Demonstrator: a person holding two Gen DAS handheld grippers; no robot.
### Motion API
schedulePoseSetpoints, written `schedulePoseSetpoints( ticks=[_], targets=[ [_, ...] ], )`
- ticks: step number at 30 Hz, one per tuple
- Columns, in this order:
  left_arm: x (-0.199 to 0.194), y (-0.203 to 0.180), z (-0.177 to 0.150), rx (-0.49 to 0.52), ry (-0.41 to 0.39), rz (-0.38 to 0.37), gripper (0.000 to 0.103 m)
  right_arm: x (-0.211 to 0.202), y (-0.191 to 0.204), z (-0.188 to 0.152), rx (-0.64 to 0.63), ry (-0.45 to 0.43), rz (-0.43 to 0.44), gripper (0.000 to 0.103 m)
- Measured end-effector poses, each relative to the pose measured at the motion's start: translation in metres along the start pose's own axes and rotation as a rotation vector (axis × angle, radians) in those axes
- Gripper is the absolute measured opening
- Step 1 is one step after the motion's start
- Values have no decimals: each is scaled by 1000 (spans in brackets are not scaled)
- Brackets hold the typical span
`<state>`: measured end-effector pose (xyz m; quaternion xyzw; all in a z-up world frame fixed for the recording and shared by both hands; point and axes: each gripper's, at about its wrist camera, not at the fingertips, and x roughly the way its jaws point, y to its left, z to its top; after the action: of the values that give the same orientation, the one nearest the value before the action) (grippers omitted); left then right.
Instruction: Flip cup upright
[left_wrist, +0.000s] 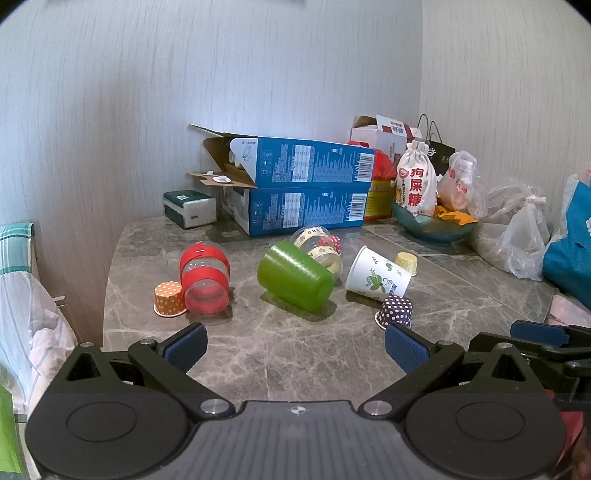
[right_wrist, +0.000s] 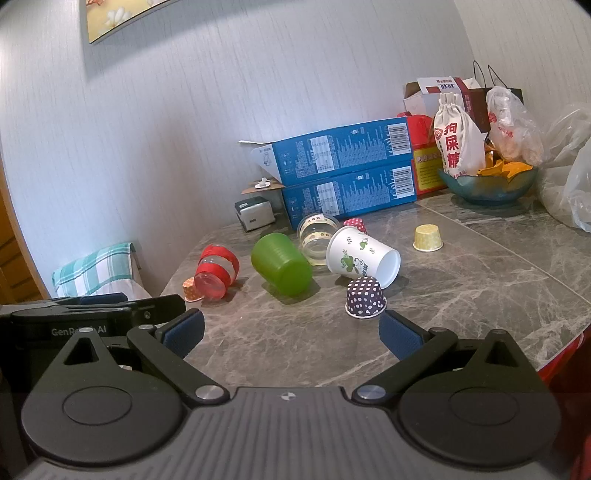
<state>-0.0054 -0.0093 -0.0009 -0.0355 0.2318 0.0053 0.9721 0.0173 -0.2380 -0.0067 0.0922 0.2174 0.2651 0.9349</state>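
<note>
Several cups lie on their sides on the marble table (left_wrist: 295, 354): a green plastic cup (left_wrist: 294, 276) (right_wrist: 280, 264), a white paper cup with green leaves (left_wrist: 376, 275) (right_wrist: 362, 256), a clear cup with red bands (left_wrist: 204, 278) (right_wrist: 217, 271) and a clear cup with patterned tape (left_wrist: 317, 245) (right_wrist: 317, 236). My left gripper (left_wrist: 295, 349) is open and empty, short of the green cup. My right gripper (right_wrist: 291, 334) is open and empty, just behind a purple dotted paper cup (right_wrist: 365, 297) (left_wrist: 395, 310).
Small paper cups stand upside down: orange (left_wrist: 169, 299), yellow (right_wrist: 427, 238), red dotted (right_wrist: 355, 224). Two stacked blue boxes (left_wrist: 306, 192), a tissue pack (left_wrist: 190, 207), a bowl with bags (right_wrist: 487, 181) and plastic bags (left_wrist: 524, 236) line the back. The table's left edge drops beside a checked cloth (right_wrist: 92, 267).
</note>
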Motion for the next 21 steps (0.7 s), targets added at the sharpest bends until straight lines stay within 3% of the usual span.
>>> schedulePoseSetpoints(
  ticks=[21],
  targets=[
    [0, -2, -2, -4, 10, 3, 103, 0, -1, 0, 4, 5, 6, 102]
  ],
)
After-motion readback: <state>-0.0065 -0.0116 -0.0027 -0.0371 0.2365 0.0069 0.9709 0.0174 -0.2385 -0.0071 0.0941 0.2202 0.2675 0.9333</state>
